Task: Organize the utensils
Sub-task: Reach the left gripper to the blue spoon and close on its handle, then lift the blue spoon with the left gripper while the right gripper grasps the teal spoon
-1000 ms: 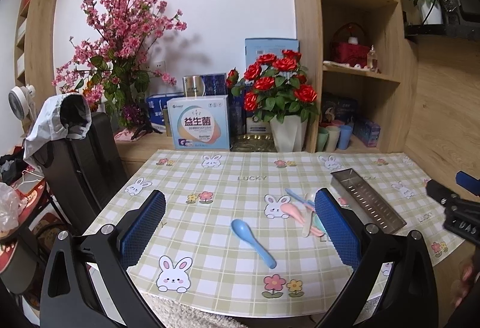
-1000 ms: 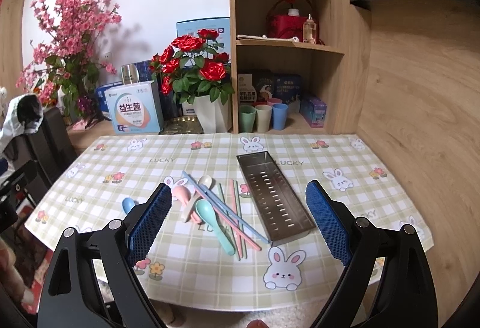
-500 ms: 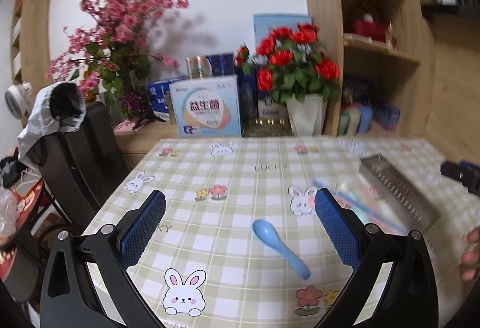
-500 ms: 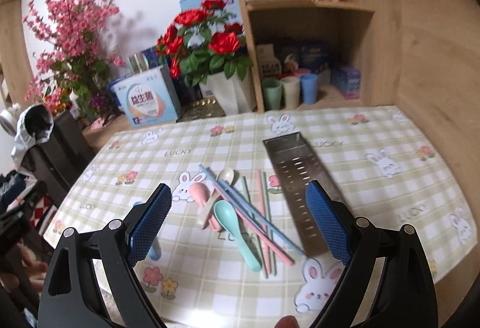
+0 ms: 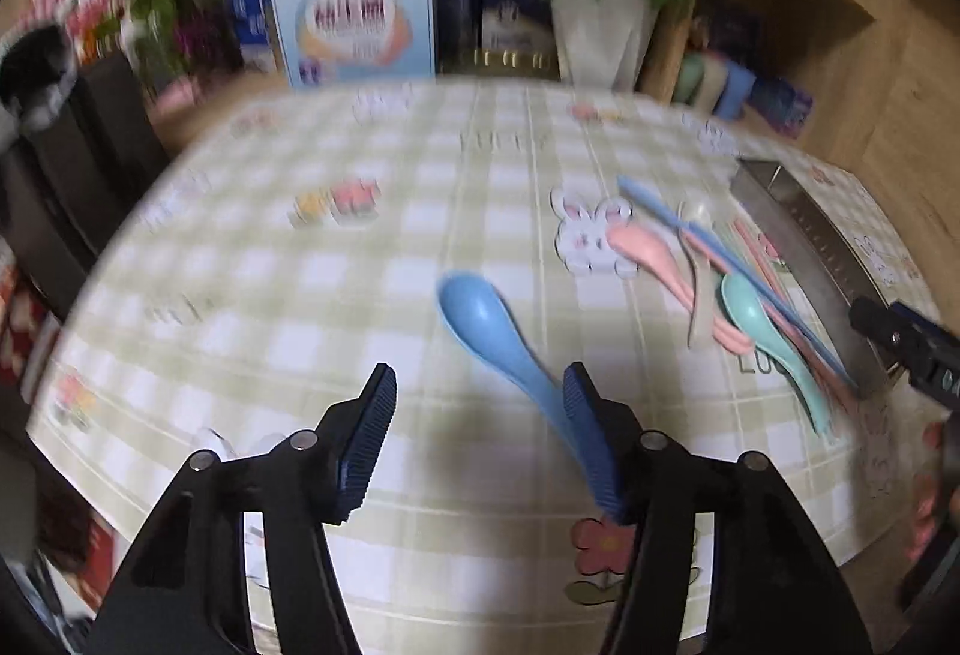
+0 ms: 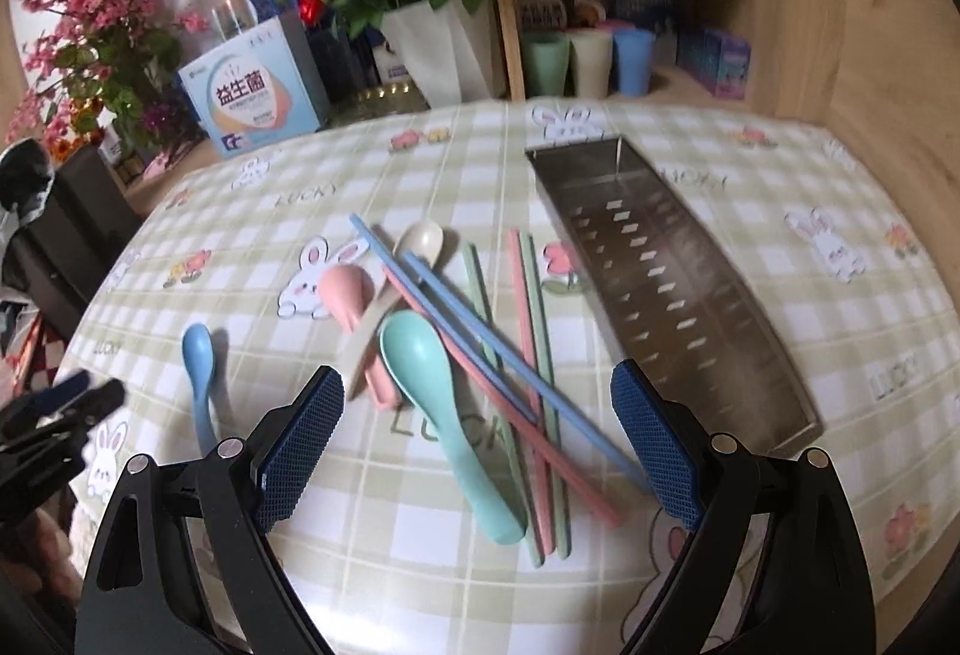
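The left gripper (image 5: 477, 418) is being held open and empty over the desk (image 5: 360, 295), its right finger beside the blue spoon's (image 5: 486, 337) handle, evidently for a grasp. The right gripper (image 6: 477, 448) is being held wide open, empty, above the teal spoon (image 6: 432, 397) and chopsticks (image 6: 510, 355), left of the steel tray (image 6: 672, 283).

A lone spoon (image 6: 200, 367) is lying on the table (image 6: 750, 481) well to the left of a crossed heap of spoons and chopsticks (image 6: 468, 349), which is sitting near the table's middle. Just right of the heap, a long metal tray (image 6: 666, 277) is lying on the table, running from near right to far left. At the far edge, a box (image 6: 252, 94) is standing left of a flower vase (image 6: 444, 49). Right of the vase, three cups (image 6: 591, 61) are standing side by side in a shelf unit (image 6: 840, 25). A taller flowering plant (image 6: 96, 13) is standing at the far left.
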`<act>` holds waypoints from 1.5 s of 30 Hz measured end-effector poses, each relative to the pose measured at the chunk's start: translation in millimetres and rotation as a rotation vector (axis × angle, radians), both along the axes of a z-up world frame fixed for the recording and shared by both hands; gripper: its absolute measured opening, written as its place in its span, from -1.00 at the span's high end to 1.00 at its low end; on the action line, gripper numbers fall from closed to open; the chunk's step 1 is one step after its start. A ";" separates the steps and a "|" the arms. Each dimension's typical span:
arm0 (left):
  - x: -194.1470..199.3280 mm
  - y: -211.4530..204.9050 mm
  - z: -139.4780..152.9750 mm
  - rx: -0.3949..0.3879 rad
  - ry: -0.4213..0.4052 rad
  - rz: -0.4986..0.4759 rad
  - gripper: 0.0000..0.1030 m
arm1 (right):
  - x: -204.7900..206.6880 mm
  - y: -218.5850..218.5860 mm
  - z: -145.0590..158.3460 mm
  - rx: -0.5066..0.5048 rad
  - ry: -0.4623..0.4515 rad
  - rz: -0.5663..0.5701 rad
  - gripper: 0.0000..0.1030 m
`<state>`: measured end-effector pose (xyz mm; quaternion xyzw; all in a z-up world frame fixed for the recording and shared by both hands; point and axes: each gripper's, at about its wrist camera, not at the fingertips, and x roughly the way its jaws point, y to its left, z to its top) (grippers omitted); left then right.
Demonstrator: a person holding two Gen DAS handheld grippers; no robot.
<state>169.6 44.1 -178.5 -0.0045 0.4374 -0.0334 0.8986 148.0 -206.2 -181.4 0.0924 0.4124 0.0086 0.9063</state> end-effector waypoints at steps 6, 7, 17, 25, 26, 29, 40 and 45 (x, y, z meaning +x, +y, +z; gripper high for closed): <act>17.2 -5.7 -21.2 -0.062 0.084 0.036 0.16 | 4.9 -8.2 -11.1 0.009 0.015 -0.006 -0.70; 18.4 -6.5 -22.3 -0.071 0.099 0.041 0.16 | 6.1 -9.3 -11.9 0.011 0.016 -0.008 -0.70; 35.1 -11.1 -37.4 -0.069 0.148 0.069 0.17 | 13.1 -14.1 -18.0 0.027 0.029 -0.010 -0.70; 38.8 -15.1 -40.0 -0.046 0.132 0.052 0.62 | 17.1 -10.3 -18.6 0.020 0.034 0.003 -0.70; 38.5 -15.4 -40.1 -0.043 0.130 0.048 0.65 | 17.3 -10.0 -18.6 0.019 0.034 0.003 -0.70; 38.7 -16.6 -40.3 -0.041 0.126 0.041 0.73 | 17.5 -8.5 -19.1 0.017 0.038 0.006 -0.70; 40.3 0.6 -43.2 -0.184 0.157 0.054 0.77 | 17.4 -8.3 -19.1 0.014 0.041 0.006 -0.70; 36.6 21.6 -50.2 -0.323 0.201 0.118 0.49 | 16.7 -10.4 -18.7 0.019 0.036 0.000 -0.70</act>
